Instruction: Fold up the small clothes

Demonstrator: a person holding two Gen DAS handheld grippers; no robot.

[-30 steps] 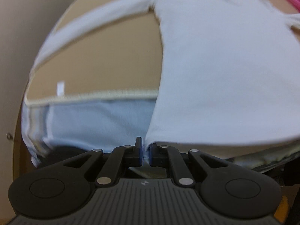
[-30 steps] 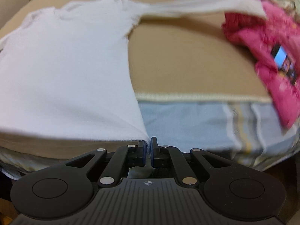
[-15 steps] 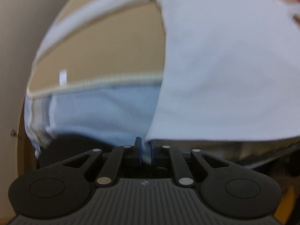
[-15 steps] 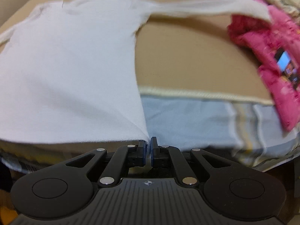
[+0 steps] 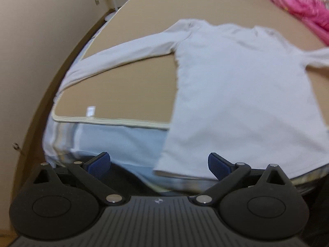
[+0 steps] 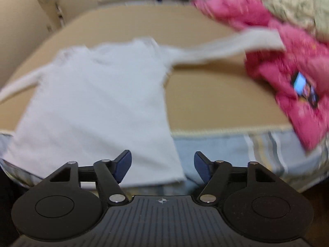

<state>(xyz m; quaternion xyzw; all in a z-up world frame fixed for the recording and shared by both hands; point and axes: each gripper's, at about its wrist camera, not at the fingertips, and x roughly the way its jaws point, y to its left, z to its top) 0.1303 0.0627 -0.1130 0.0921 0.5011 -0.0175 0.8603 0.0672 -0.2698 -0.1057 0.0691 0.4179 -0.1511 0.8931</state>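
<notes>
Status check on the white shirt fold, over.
Both grippers, left gripper and right gripper, just opened, empty. White shirt flat, unfolded. Pink clothes under one sleeve.

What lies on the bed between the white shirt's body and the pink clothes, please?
In the right wrist view, bare tan mat separates the white shirt from the pink clothes; only the shirt's sleeve crosses it.

Both views are fisheye, each mounted on its tool and looking forward and steeply down along the two fingers.

The left wrist view sits above the near edge of the bed (image 5: pixel 127 94), facing across it toward the far wall, with the left tool (image 5: pixel 159 163) filling the lower frame.

The right wrist view, behind the right tool (image 6: pixel 162 163), faces likewise from further right.

Both share the white long-sleeved shirt (image 5: pixel 236 90) and the pink clothes (image 6: pixel 287 65).
</notes>
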